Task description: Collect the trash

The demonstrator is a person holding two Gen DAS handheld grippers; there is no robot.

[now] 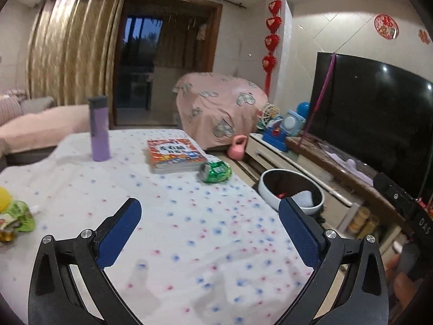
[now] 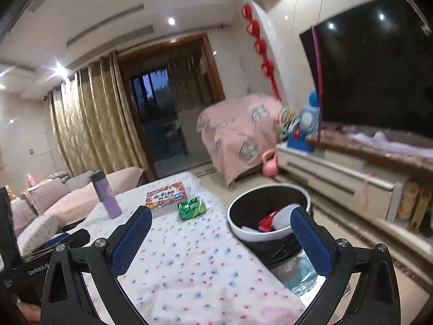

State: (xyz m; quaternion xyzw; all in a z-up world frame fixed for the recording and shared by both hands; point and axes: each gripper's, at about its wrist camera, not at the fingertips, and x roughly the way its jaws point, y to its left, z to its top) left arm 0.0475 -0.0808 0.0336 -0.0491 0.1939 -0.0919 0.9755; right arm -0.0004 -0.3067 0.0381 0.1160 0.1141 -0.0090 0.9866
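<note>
I am holding both the left gripper (image 1: 209, 218) and right gripper (image 2: 220, 226) spread wide, gripping nothing. The green wrapper (image 1: 215, 172) is lying at the table's (image 1: 173, 230) far right edge beside the book (image 1: 174, 155), near the bin (image 2: 266, 216) standing off that edge.

A table (image 1: 189, 216) draped in a white cloth dotted with blue and red stars carries an orange book (image 1: 173, 155), with a purple flask (image 1: 98, 128) upright to its left and a crumpled green wrapper (image 1: 216, 172) touching its right corner.

One purple bottle (image 1: 98, 128), one book (image 1: 173, 155), one green wrapper (image 1: 216, 172), one bin (image 1: 291, 193), one kettlebell (image 1: 238, 147)
</note>
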